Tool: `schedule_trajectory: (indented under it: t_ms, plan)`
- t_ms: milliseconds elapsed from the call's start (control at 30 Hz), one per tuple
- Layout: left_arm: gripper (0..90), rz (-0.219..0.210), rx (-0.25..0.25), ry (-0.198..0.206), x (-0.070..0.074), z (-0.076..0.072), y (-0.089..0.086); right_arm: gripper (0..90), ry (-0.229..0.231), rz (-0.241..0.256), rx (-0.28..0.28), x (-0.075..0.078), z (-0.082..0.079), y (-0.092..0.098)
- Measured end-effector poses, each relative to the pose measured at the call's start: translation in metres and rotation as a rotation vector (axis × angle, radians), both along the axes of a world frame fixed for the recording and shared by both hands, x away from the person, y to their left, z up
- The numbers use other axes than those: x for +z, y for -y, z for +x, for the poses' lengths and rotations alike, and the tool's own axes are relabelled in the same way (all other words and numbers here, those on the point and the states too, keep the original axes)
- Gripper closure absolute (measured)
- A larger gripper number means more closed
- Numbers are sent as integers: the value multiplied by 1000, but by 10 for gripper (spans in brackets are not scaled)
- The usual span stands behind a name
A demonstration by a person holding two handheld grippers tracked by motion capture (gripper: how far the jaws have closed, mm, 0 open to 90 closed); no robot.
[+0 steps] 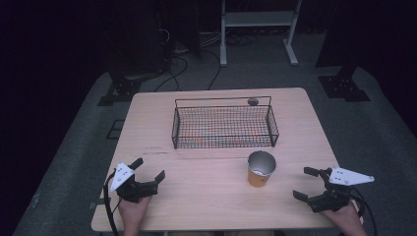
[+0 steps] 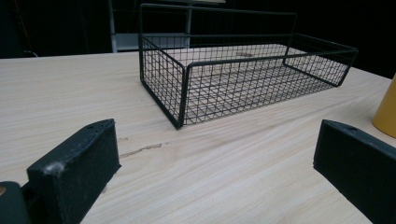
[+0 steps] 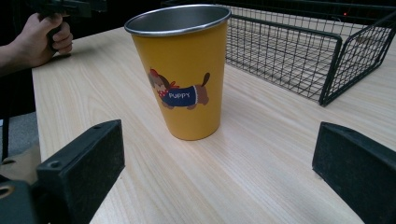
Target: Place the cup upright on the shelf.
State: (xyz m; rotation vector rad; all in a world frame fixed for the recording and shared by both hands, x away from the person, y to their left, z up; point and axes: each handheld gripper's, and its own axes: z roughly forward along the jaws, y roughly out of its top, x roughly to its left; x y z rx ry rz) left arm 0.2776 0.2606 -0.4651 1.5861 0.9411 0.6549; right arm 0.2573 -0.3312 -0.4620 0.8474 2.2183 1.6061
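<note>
A yellow cup (image 3: 180, 70) stands upright on the table straight ahead of the right gripper (image 1: 310, 184), whose jaws are spread wide and empty; the left gripper (image 1: 150, 169), likewise open, sits farther off.

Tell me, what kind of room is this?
Probably a lab or recording studio, not a home. Dark curtains ring a lone wooden table, cables trail over the grey floor, and metal stands sit behind. On the table are a wire basket and a yellow cup.

Bare counter (image 1: 206, 182) lies between my tools; only the yellow cup (image 1: 260, 169) and wire basket (image 1: 224, 127) block passage.
</note>
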Motion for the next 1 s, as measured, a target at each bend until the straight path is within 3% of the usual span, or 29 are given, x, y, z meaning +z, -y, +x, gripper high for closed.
schedule_trajectory:
  t_ms: [567,1000]
  plan:
    - [0,1,-16,2,0,-1,1,16,3,-31,40,3,1,-24]
    - [0,14,-15,-2,0,0,2,16,-5,-35,29,6,8,-35]
